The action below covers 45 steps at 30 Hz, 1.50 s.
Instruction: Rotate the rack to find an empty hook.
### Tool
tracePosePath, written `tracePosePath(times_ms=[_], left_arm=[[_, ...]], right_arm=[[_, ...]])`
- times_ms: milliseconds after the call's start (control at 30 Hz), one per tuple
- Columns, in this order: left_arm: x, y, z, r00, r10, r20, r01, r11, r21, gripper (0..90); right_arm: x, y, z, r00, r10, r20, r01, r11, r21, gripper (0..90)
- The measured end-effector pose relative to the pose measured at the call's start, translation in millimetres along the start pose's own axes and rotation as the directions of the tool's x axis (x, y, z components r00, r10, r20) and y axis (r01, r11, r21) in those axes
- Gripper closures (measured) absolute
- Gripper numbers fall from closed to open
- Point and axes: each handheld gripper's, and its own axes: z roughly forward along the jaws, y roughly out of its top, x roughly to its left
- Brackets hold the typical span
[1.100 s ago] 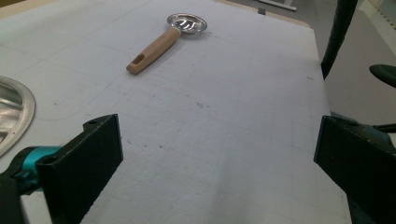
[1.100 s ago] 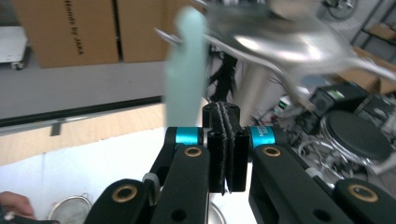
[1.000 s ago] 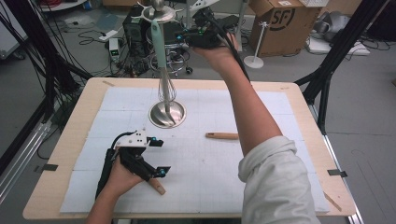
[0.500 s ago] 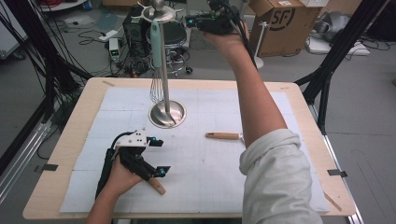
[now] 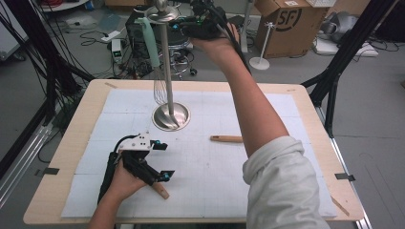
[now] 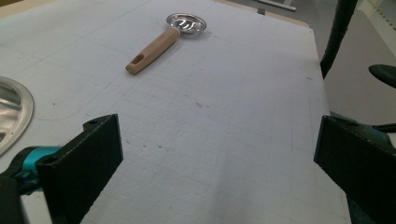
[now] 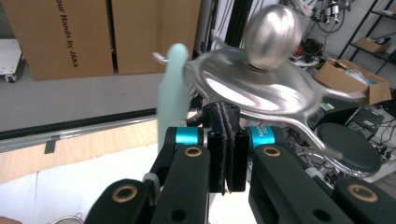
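A metal stand with a round base (image 5: pixel 170 117) carries a hook plate (image 5: pixel 162 14) at its top. From it hangs a whisk (image 5: pixel 149 38) with a pale green handle (image 7: pixel 173 93). My right gripper (image 5: pixel 179 25) is raised beside that plate, shut, its pads (image 7: pixel 219 140) pressed together just below the plate (image 7: pixel 261 88) with nothing seen between them. Low on the mat my left gripper (image 5: pixel 166 161) rests open and empty (image 6: pixel 219 154). A wooden-handled strainer (image 6: pixel 168 35) lies on the mat, its handle (image 5: pixel 227 139) showing beside the right arm.
A white gridded mat (image 5: pixel 296 124) covers the wooden table (image 5: pixel 76 138). A second wooden handle (image 5: pixel 161 191) pokes out from under the left hand. The raised right forearm (image 5: pixel 253 109) crosses the table's middle. Boxes (image 5: pixel 282 19) and cables stand behind the table.
The right gripper rose away from the whisk handle, then drew back a little toward the stand's top. The whisk swung slightly left. The left gripper stayed still.
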Motion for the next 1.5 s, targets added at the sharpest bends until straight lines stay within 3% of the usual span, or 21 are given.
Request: tracePosePath(times_ms=[300, 500, 900, 1100, 1300, 1500], left_arm=[[-0.5, 0.1, 1.1, 1.0000, 0.001, 0.000, -0.001, 1.0000, -0.001, 1.7], [-0.3, -0.2, 0.7, 1.0000, 0.002, 0.001, -0.002, 1.0000, 0.000, 1.7], [-0.7, -1.0, 1.4, 1.0000, -0.001, 0.002, 0.001, 1.0000, 0.003, 1.7], [-0.5, -1.4, 1.7, 1.0000, -0.004, 0.000, 0.004, 1.0000, 0.006, 1.7], [0.2, -2.0, 1.4, 1.0000, -0.001, 0.000, 0.001, 1.0000, 0.008, 1.7], [1.0, -2.8, 1.6, 1.0000, -0.006, 0.002, 0.006, 0.9999, 0.012, 1.7]], right_arm=[[13.3, 8.4, 11.1, 0.9990, -0.044, -0.012, 0.044, 0.999, 0.017, 89.4], [17.8, 7.5, 15.4, 0.9988, -0.046, -0.018, 0.047, 0.998, 0.031, 89.4], [21.8, -7.1, 14.1, 0.9983, -0.052, -0.027, 0.054, 0.997, 0.052, 85.4], [14.9, -16.7, 10.9, 0.9992, -0.037, -0.015, 0.038, 0.997, 0.063, 85.9], [-2.2, -24.9, 0.8, 0.9988, -0.015, 0.047, 0.011, 0.997, 0.079, 86.8], [-15.0, -24.1, -14.6, 0.9941, 0.010, 0.108, -0.015, 0.999, 0.045, 89.3]])
